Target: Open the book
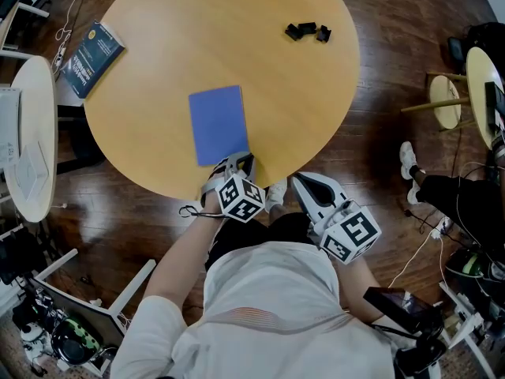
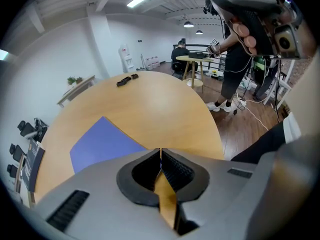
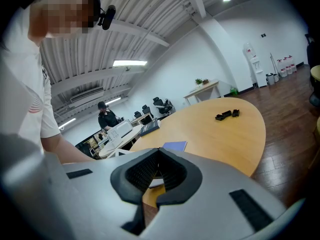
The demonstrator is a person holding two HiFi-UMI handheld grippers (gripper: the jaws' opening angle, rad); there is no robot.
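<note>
The left gripper (image 2: pixel 160 150) pinches the near right corner of the flat blue rectangular book (image 1: pixel 218 123), its fingers pressed almost together, with only a thin blue sliver between their tips. The book lies near the front edge of the round light-wood table (image 1: pixel 237 38). The right gripper (image 3: pixel 159 149) hangs just off that edge, fingertips together and empty.

Nothing legible is showing anywhere; the dark book (image 1: pixel 93 58) is carrying pale lettering and a yellow emblem, both too small to read.
</note>
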